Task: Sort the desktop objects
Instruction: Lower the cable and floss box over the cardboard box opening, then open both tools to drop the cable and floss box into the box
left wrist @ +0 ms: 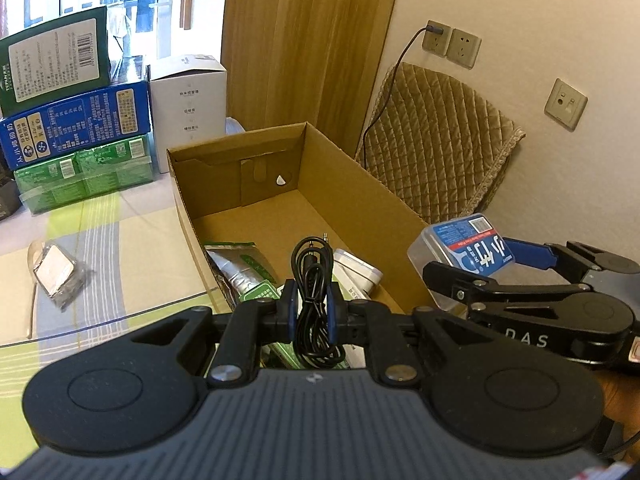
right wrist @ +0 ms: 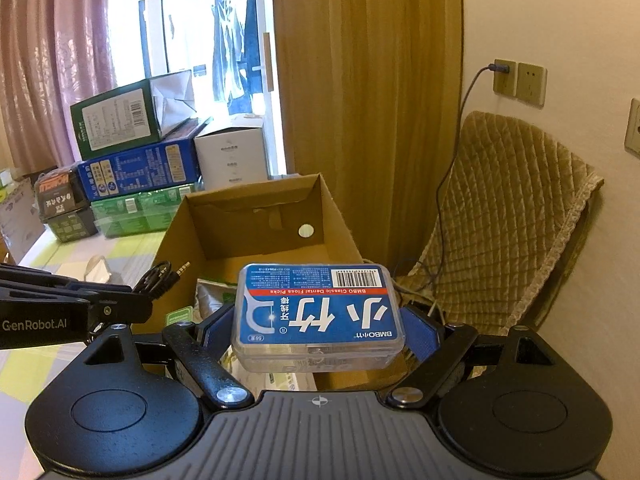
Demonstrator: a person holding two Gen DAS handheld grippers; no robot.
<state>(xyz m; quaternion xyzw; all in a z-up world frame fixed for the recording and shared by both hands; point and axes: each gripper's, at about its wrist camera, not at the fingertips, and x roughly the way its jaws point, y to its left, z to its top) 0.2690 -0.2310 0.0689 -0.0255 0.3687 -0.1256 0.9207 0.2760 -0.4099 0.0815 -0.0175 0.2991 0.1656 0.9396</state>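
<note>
Your lighting is daylight from the window (right wrist: 208, 40), which is overexposed in both views and washes out detail beyond the glass. The room reads evenly bright, with soft shadows inside the cardboard box (left wrist: 256, 184). You have strong fisheye bending at the edges: the curtain (right wrist: 52, 72) bows, and the corners vignette to black. Focus is sharp on the floss box label (right wrist: 320, 312); distant print is soft.

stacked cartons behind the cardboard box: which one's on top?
The dark green carton, white label and barcode facing us. It sits tilted on the blue carton, which rests on the light green pack.
</note>
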